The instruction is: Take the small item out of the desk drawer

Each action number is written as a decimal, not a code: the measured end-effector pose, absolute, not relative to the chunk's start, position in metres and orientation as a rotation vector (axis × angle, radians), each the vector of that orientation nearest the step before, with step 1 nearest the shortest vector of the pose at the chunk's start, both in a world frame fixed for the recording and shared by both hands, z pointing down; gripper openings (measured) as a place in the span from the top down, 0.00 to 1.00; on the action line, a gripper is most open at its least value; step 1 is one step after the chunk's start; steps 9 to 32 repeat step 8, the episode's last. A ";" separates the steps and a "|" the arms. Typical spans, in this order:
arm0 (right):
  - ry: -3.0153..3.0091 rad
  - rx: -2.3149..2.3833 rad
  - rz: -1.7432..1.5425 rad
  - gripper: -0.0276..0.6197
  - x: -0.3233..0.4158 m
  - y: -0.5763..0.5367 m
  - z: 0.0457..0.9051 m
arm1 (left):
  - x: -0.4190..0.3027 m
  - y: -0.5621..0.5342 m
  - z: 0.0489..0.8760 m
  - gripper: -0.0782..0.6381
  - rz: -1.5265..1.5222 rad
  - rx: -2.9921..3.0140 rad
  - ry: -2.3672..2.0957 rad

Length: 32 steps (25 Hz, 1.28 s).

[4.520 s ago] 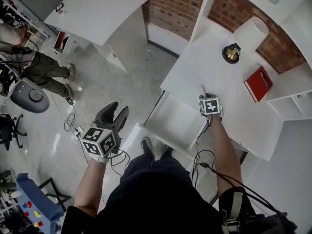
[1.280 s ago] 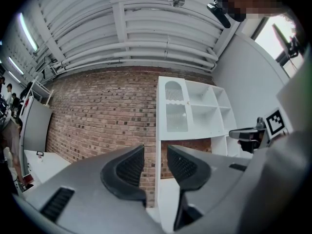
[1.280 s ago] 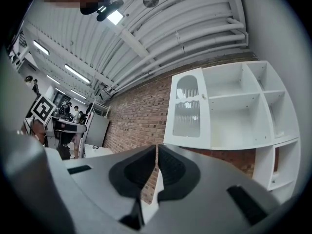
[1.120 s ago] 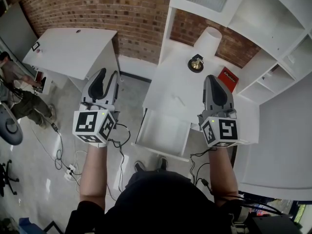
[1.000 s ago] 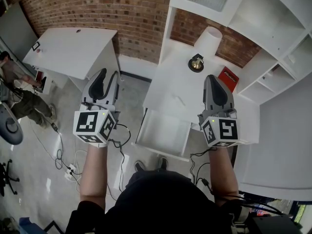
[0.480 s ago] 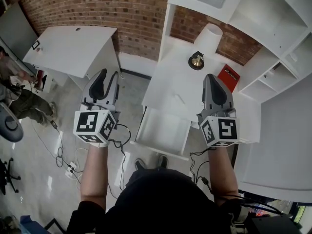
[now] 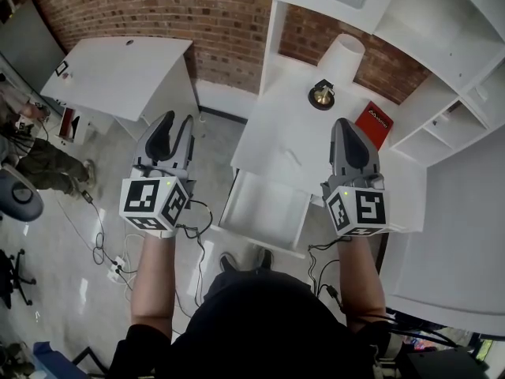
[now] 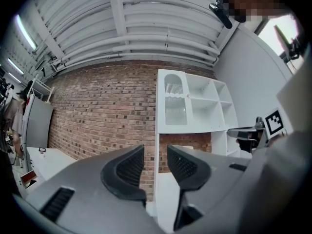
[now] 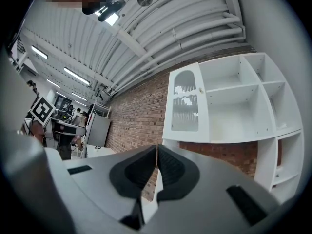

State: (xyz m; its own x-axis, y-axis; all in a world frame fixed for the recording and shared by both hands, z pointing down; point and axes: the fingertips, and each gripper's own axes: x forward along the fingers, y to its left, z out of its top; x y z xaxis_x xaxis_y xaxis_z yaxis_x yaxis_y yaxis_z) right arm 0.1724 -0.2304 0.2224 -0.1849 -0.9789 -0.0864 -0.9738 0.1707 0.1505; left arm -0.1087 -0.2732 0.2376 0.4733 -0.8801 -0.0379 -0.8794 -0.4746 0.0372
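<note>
The white desk drawer [image 7: 268, 208] stands pulled open below the desktop and looks empty inside. A small thin white item [image 7: 293, 158] lies on the desktop [image 7: 276, 133] just behind the drawer. My left gripper [image 7: 173, 125] is held up over the floor left of the desk, pointing at the brick wall; its jaws [image 8: 155, 152] stand open with nothing between them. My right gripper [image 7: 346, 125] hovers above the desk's right part, right of the item. Its jaws [image 9: 156, 147] are shut and hold nothing.
A brass bell [image 7: 321, 95], a white cylinder [image 7: 344, 54] and a red book [image 7: 373, 121] sit at the back of the desk. White shelving [image 7: 442, 46] rises at the right. A second white table [image 7: 118, 73] stands at the left, with cables [image 7: 102, 251] on the floor.
4.5 s ago the right gripper was down at the desktop by the item and the left hung low. Both now are raised and level. Over the last second they barely moved.
</note>
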 end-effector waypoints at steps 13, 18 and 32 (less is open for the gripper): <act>-2.393 1.976 -0.258 0.95 0.182 -0.230 0.226 | -0.097 -0.271 0.242 0.69 -0.056 2.685 -1.606; -2.393 1.976 -0.258 0.95 0.182 -0.230 0.226 | -0.097 -0.271 0.242 0.69 -0.056 2.685 -1.606; -2.393 1.976 -0.258 0.95 0.182 -0.230 0.226 | -0.097 -0.271 0.242 0.69 -0.056 2.685 -1.606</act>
